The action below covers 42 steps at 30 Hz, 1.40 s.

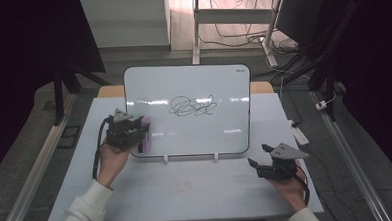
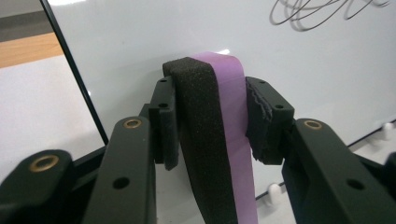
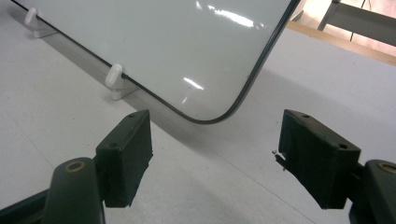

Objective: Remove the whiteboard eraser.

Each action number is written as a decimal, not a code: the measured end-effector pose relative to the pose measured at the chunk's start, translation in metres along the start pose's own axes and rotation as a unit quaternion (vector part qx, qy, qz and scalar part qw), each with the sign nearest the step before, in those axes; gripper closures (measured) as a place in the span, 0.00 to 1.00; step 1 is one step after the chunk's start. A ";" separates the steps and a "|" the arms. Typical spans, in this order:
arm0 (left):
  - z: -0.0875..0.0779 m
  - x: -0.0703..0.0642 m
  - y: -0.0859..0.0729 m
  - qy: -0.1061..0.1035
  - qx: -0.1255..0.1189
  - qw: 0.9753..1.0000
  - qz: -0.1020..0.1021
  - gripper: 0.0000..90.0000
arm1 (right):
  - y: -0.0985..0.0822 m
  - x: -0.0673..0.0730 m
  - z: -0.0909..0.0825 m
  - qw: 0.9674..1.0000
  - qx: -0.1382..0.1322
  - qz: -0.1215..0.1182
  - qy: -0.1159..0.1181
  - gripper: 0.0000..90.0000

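A white whiteboard (image 1: 190, 133) stands propped on the table, leaning back, with a black scribble (image 1: 193, 106) near its middle. My left gripper (image 1: 141, 135) is at the board's lower left corner, shut on an eraser (image 1: 145, 134) with a purple back and black foam. In the left gripper view, the eraser (image 2: 219, 140) stands upright between the pads of the left gripper (image 2: 212, 116), close in front of the board (image 2: 140, 37). My right gripper (image 1: 258, 155) rests open by the board's lower right corner. The jaws of the right gripper (image 3: 215, 154) stand wide with nothing between them.
The board rests on two small white clips (image 1: 166, 159) (image 1: 215, 157) on the white table (image 1: 187, 196). A white adapter (image 1: 300, 135) lies at the table's right edge. Beyond the table are a desk frame and floor cables (image 1: 251, 35).
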State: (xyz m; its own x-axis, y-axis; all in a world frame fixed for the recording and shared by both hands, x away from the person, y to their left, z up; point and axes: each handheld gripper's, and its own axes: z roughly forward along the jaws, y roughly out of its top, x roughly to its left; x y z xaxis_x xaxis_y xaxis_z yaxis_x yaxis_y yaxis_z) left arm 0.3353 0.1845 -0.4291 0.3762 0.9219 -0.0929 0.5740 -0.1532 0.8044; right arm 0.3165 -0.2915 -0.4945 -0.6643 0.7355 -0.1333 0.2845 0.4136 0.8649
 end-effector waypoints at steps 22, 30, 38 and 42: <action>-0.020 -0.024 0.006 -0.091 -0.035 0.995 0.024 0.65 | 0.003 0.004 -0.002 1.000 -0.011 0.005 0.005 0.28; -0.020 -0.039 0.006 -0.121 -0.046 0.991 0.047 0.65 | 0.007 0.008 -0.002 1.000 -0.017 0.007 0.017 0.28; -0.015 -0.052 0.005 -0.143 -0.045 0.987 0.059 0.65 | 0.011 0.014 0.000 0.999 -0.020 0.007 0.028 0.28; -0.011 -0.059 0.005 -0.151 -0.041 0.985 0.068 0.65 | 0.014 0.020 0.001 0.999 -0.022 0.008 0.036 0.28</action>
State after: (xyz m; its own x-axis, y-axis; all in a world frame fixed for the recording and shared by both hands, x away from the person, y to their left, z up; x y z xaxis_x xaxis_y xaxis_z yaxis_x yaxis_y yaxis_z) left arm 0.3079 0.1329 -0.4135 0.6529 0.7442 -0.1411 0.4461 -0.2273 0.8656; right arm 0.3082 -0.2705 -0.4858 -0.7089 0.7002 -0.0849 0.2659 0.3769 0.8873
